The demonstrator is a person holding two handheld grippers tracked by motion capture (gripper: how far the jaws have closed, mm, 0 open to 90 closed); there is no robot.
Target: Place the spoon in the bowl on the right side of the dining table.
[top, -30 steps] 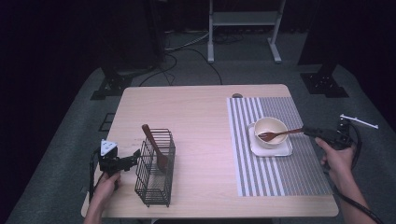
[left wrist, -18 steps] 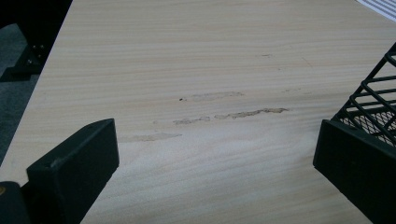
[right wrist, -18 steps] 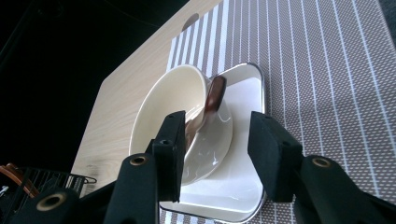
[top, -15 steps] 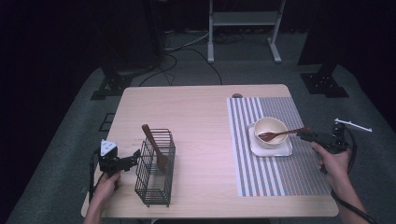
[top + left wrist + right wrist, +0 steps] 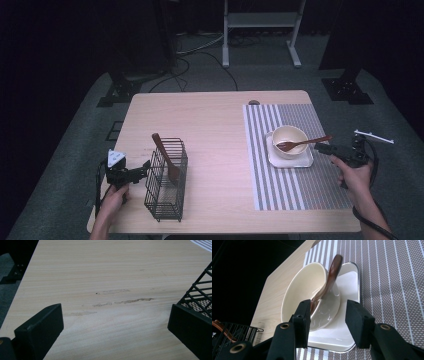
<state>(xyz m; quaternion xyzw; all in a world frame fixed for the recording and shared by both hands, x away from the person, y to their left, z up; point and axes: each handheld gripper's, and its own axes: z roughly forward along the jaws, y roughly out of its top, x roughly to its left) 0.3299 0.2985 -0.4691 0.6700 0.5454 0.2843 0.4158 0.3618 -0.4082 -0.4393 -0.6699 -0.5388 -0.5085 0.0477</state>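
The right hand-held gripper [image 5: 326, 148] sits at about three o'clock of the cream ceramic bowl [image 5: 289, 139], its jaws parted to a middling gap with nothing pressed between them; they have just been opening, apparently to let go of the dark brown wooden spoon [image 5: 327, 283], which rests with its scoop in the bowl and its handle propped on the rim. A second ago the jaws stood at the handle's tip; now they are drawn slightly back. The bowl stands on a white square plate [image 5: 305, 160] on the grey striped placemat [image 5: 300, 190], as a place setting. The left hand-held gripper [image 5: 141, 169], jaws wide and empty, waits at nine o'clock of the black wire basket [image 5: 167, 197] on the pale wooden counter [image 5: 215, 130], seemingly to steady it.
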